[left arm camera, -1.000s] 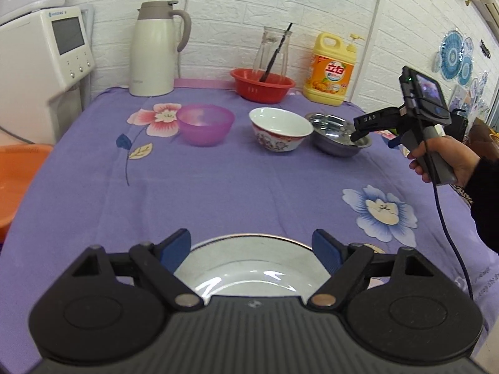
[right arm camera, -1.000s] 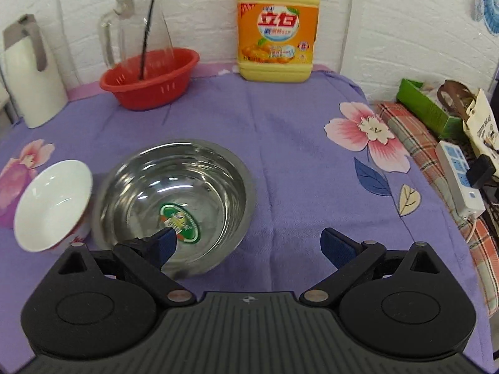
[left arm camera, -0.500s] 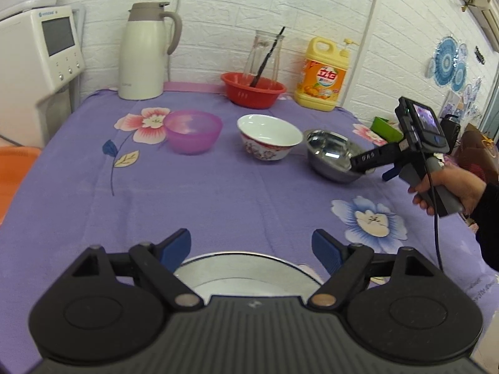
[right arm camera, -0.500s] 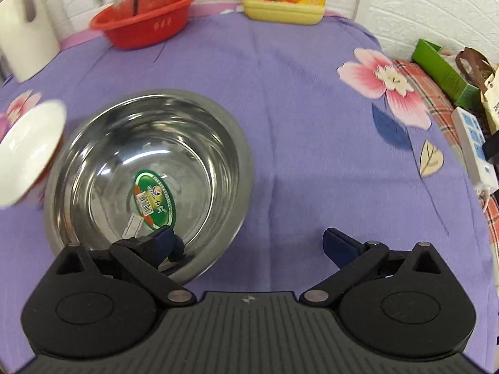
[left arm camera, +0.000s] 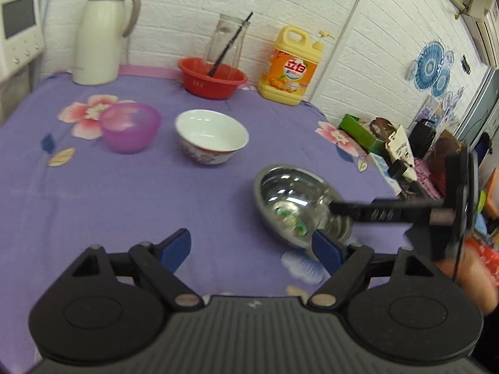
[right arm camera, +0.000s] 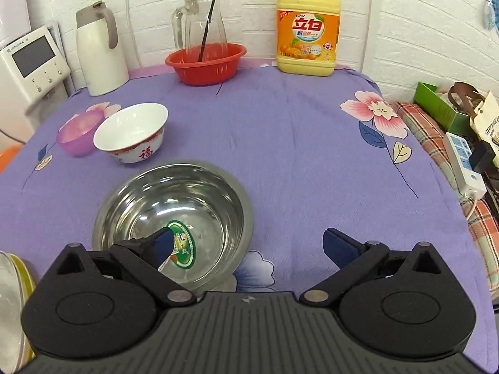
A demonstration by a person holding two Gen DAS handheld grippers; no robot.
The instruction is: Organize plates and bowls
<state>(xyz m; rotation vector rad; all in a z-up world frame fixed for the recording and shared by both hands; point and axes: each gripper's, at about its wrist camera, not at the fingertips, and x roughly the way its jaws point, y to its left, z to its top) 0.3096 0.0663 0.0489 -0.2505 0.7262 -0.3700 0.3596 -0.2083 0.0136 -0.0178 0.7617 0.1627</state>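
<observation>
On the purple-clothed counter (right arm camera: pixel 280 131) sit, left to right, a purple bowl (right arm camera: pixel 78 135), a white bowl (right arm camera: pixel 132 134) and a steel bowl (right arm camera: pixel 173 218). The left gripper (left arm camera: pixel 251 251) hangs spread and empty; the right gripper (right arm camera: pixel 248 247) straddles the steel bowl's rim, fingers apart

The table (right arm camera: pixel 280 131) wears purple cloth with pink flowers. A translucent purple bowl (left arm camera: pixel 129 126) sits beside a white bowl (right arm camera: pixel 132 134) banded in red; the steel bowl (right arm camera: pixel 174 218) carries a green sticker. Red basket (right arm camera: pixel 205 62), yellow-orange detergent bottle (right arm camera: pixel 307 28), cream thermos (left arm camera: pixel 103 34).
</observation>
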